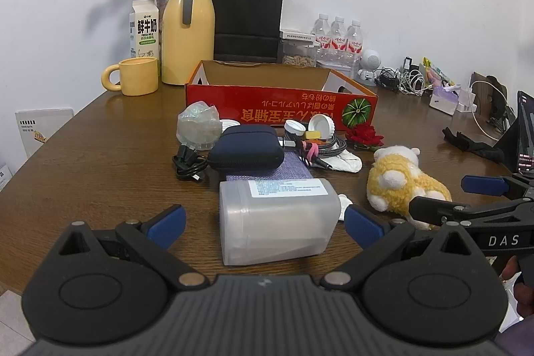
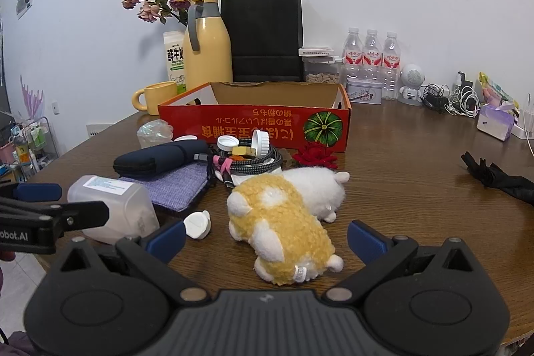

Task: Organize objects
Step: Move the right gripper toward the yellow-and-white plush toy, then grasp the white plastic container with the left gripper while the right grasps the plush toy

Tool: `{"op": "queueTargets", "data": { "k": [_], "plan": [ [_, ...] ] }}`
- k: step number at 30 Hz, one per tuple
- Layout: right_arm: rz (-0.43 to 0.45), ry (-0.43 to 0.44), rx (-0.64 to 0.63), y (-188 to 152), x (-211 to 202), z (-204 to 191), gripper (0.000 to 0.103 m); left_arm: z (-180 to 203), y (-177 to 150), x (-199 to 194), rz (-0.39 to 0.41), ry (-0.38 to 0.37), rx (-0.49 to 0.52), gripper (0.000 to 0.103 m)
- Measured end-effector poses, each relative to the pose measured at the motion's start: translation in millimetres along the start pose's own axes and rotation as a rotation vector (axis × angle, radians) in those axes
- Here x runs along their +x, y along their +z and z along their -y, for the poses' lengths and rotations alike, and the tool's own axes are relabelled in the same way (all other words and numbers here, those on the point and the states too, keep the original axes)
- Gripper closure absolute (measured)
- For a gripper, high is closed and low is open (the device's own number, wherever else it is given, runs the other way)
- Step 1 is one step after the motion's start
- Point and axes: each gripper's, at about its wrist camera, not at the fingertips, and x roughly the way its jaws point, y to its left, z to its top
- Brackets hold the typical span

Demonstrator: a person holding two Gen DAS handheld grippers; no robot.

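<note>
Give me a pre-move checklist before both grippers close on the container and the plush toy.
1. Left gripper open around the translucent container: ok.
2. Right gripper open around the plush toy: ok.
3. Container free of the purple pouch: cannot tell, they look to be touching.
4. Small white cap clear of the right gripper's fingers: not ok, it lies close beside one.
5. Red box open: ok; its floor is hidden.

A frosted plastic container [image 1: 278,221] lies sideways beside a yellow-white plush toy [image 2: 287,222] (also toppled).
</note>
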Motion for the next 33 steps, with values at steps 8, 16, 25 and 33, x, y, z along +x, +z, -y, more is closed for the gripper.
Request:
{"op": "queueTargets", "data": {
  "k": [8,16,25,33],
  "plan": [
    [0.0,0.001,-0.002,-2.0,0.4,-0.2,0.0,1.5,-2.8,-0.2,-0.001,-0.013,-0.002,0.0],
    [-0.018,-0.021,-0.03,-2.6,10.1,5.7,0.0,12.5,2.2,14.0,-0.029,-0.064,0.008,0.0],
    [-0.066,0.019,-0.081,-3.0,41.5,17.3,0.001,16.7,5.7,46.3,-0.096,0.001,-0.01,0.0],
    [-0.09,0.106,-0.087,0.5,54.1,20.8,0.045,7.6,3.3,52.0,-0.105,0.015,-0.059,0.016]
  ]
}}
